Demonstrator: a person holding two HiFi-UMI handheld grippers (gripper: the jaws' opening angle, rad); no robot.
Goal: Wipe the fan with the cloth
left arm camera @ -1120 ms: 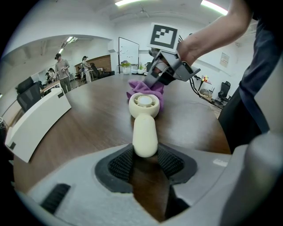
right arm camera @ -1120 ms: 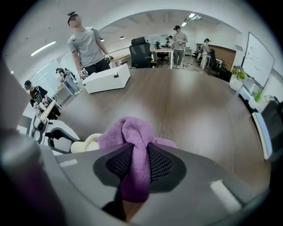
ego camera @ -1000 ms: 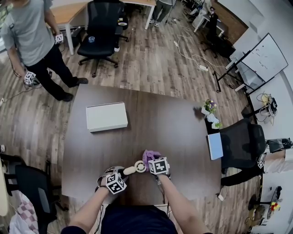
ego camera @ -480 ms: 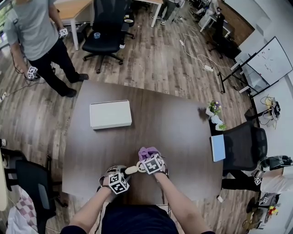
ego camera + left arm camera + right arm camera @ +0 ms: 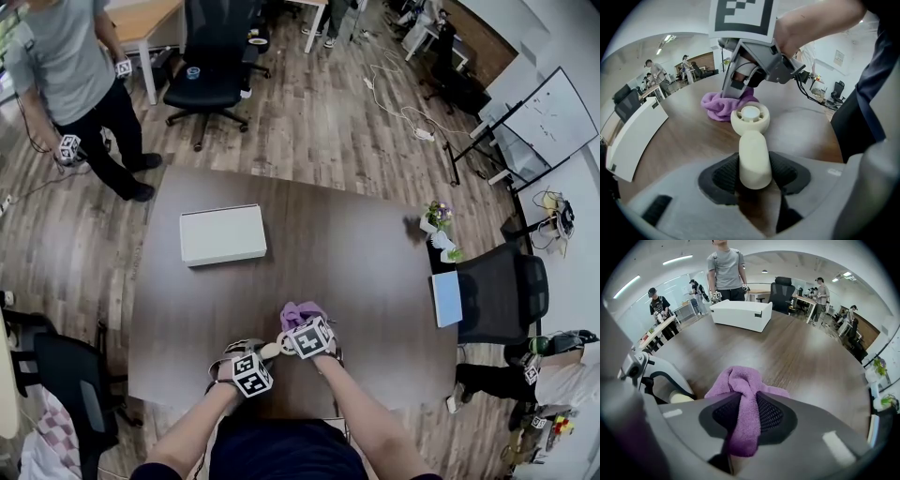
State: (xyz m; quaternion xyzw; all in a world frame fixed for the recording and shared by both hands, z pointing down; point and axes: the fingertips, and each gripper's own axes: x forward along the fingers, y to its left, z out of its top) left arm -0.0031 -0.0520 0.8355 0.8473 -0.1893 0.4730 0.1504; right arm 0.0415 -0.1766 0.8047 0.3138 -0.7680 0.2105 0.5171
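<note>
Dark worktop (image 5: 375, 272), office wood floor (image 5: 309, 122). Bottom middle of the head view: left tongs (image 5: 753, 174), jaws just been opening, pads hugging the fan (image 5: 751, 121) handle. Right tongs (image 5: 747, 416) pinch the purple cloth (image 5: 740, 390) right beside it.

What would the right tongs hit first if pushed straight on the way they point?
The purple cloth that the right tongs grip, bunched just ahead; behind it, probably the brown tabletop, though depth is unclear.
</note>
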